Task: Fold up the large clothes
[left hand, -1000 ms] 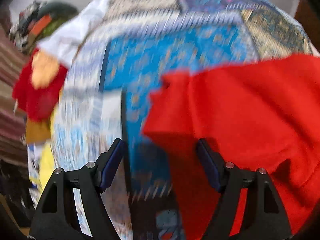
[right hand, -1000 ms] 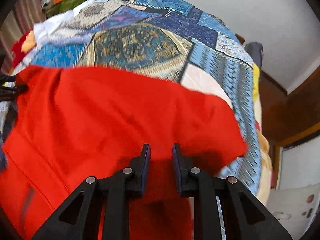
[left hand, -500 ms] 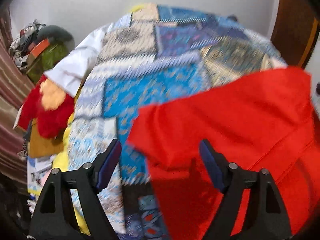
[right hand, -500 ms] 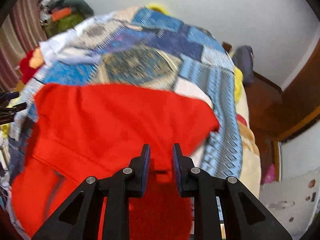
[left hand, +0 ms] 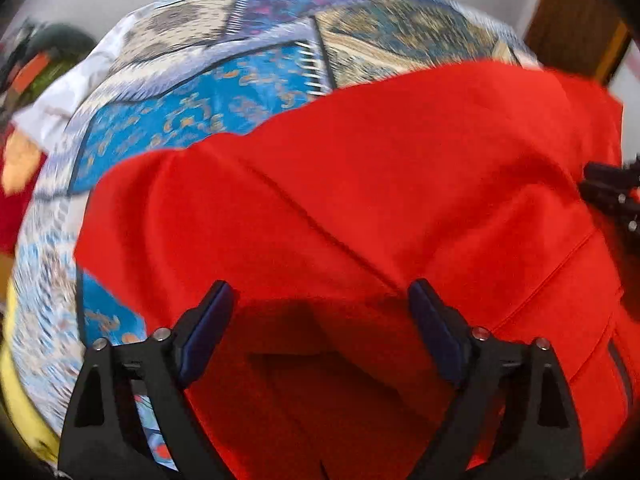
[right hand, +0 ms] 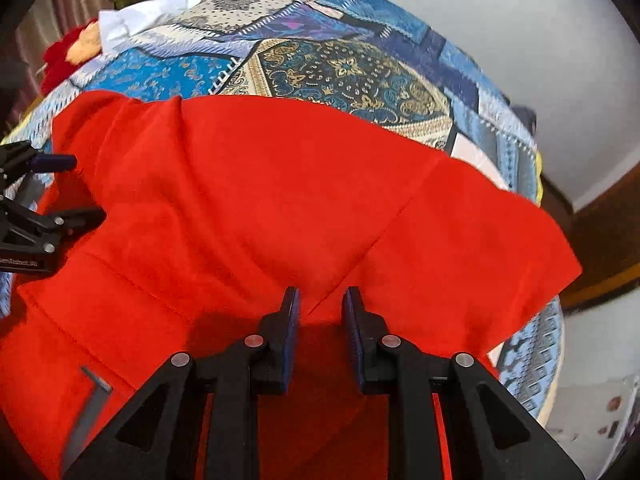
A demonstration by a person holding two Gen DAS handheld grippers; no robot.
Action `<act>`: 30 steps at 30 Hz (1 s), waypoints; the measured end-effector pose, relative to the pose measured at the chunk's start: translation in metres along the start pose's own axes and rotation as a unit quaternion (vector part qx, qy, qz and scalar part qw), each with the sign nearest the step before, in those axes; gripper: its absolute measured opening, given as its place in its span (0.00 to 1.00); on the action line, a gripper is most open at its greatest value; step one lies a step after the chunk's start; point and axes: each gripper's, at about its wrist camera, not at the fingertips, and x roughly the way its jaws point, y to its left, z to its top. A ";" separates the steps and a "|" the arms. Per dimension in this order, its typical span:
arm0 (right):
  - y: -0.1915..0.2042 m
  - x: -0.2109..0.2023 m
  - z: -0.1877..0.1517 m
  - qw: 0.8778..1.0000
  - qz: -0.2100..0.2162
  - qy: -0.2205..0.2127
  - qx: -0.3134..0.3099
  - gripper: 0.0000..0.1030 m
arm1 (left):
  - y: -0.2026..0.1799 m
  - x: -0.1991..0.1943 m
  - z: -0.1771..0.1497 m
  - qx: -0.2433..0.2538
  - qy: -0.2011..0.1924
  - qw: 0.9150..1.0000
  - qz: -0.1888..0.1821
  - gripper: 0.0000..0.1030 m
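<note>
Red garment (left hand: 400,184) now spreads wider beneath the left gripper (left hand: 320,300)

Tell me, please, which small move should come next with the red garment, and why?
Probably close the left gripper on the red garment. Its jaws stand wide open with cloth between them, while the right gripper looks shut on a fold. Then both could lift it over the patchwork bedspread.

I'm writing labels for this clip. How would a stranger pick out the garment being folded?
Find the bed under the blue patchwork quilt. The red garment lies spread over its near half, between both grippers. It is the only plain, large, bright red cloth; the red and white clothes are bunched at the far corner.
</note>
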 end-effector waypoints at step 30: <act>-0.097 -0.066 -0.058 0.992 -0.016 -0.044 0.115 1.00 | 0.126 -0.058 -0.055 -0.176 -0.017 0.984 -0.025 0.96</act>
